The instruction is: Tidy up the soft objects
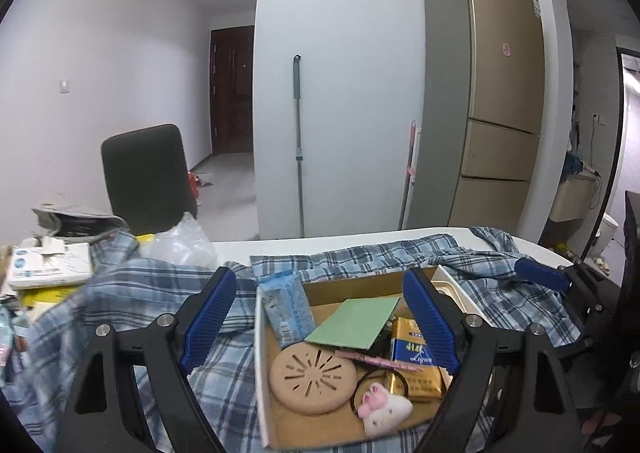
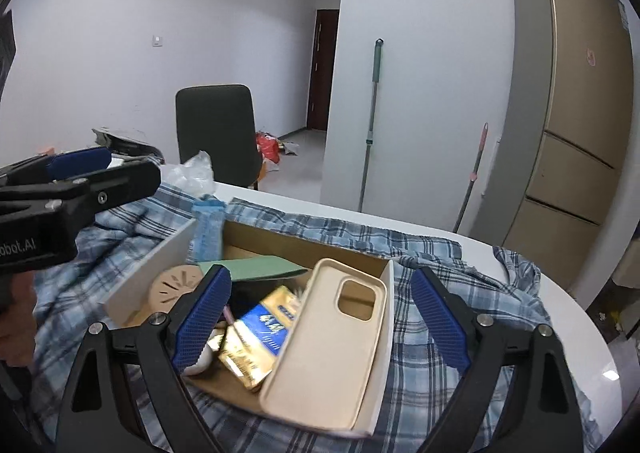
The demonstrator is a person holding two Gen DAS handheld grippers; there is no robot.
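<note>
Item: plaid shirt, spread on the bench under the cardboard box. Your left gripper and right gripper hang above the box, wide open, empty. Risk: tugging the shirt tips the box.

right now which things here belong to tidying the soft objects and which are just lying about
Belongs to the job:
- plaid shirt, spread under the box
- cardboard box
- plush bunny charm
- tissue pack
- phone case

Just lying about:
- round perforated disc
- green card
- gold and blue packet
- clear plastic bag
- papers
- chair
- mop
- fridge
</note>
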